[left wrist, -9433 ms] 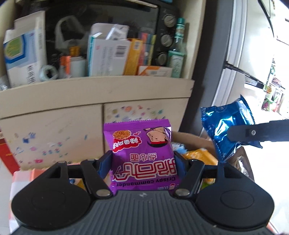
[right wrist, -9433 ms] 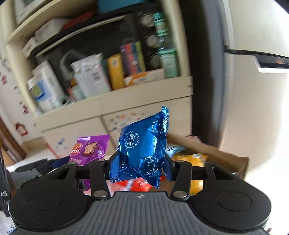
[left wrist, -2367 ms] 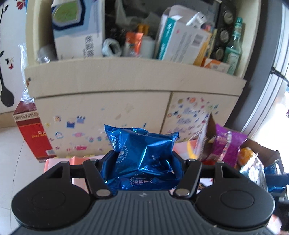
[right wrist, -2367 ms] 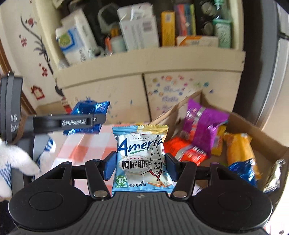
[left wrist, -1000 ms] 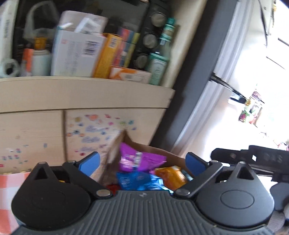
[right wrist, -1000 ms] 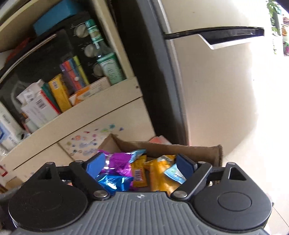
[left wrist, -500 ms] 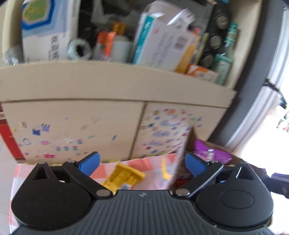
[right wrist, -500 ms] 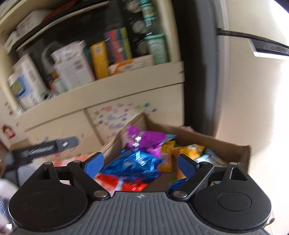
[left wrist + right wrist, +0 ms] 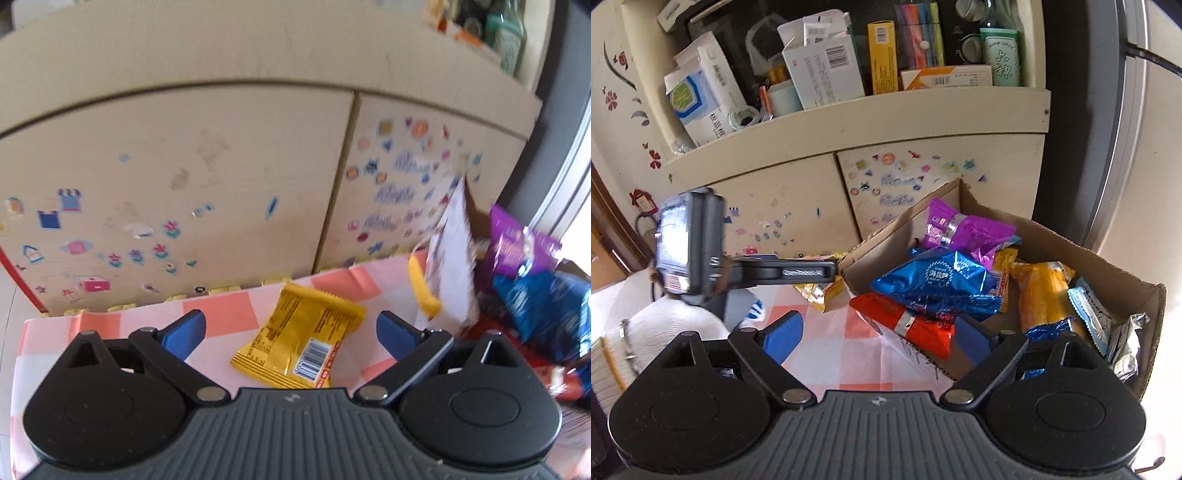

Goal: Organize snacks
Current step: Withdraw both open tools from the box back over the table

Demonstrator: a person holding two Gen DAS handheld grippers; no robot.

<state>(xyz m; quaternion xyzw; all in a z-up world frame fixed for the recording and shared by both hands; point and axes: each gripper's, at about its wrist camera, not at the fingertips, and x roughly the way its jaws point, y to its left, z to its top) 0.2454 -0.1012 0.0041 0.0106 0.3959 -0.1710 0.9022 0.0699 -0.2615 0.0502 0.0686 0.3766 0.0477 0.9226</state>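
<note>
A yellow snack packet (image 9: pixel 301 345) lies barcode-up on the pink-and-white checked cloth (image 9: pixel 229 317). My left gripper (image 9: pixel 290 330) hovers above it, open, with the packet below the gap between its blue pads. The cardboard box (image 9: pixel 1108 266) to the right holds several snacks: a purple bag (image 9: pixel 964 230), a blue bag (image 9: pixel 938 280), a red bag (image 9: pixel 908 325) and an orange bag (image 9: pixel 1043 291). My right gripper (image 9: pixel 877 338) is open and empty over the box's near left corner. In the right wrist view the left gripper's body (image 9: pixel 690 243) shows at left, over the yellow packet (image 9: pixel 822 291).
A cream cupboard with stickers on its doors (image 9: pixel 207 192) stands right behind the cloth. Its open shelf (image 9: pixel 857 118) carries boxes and bottles. A grey fridge (image 9: pixel 1108 147) stands to the right of the box. A gloved hand (image 9: pixel 672 328) is at lower left.
The left gripper has swung left from over the box and dropped toward the cloth, so the yellow packet now lies under its jaws. The right gripper has tilted down and swung left over the box's corner.
</note>
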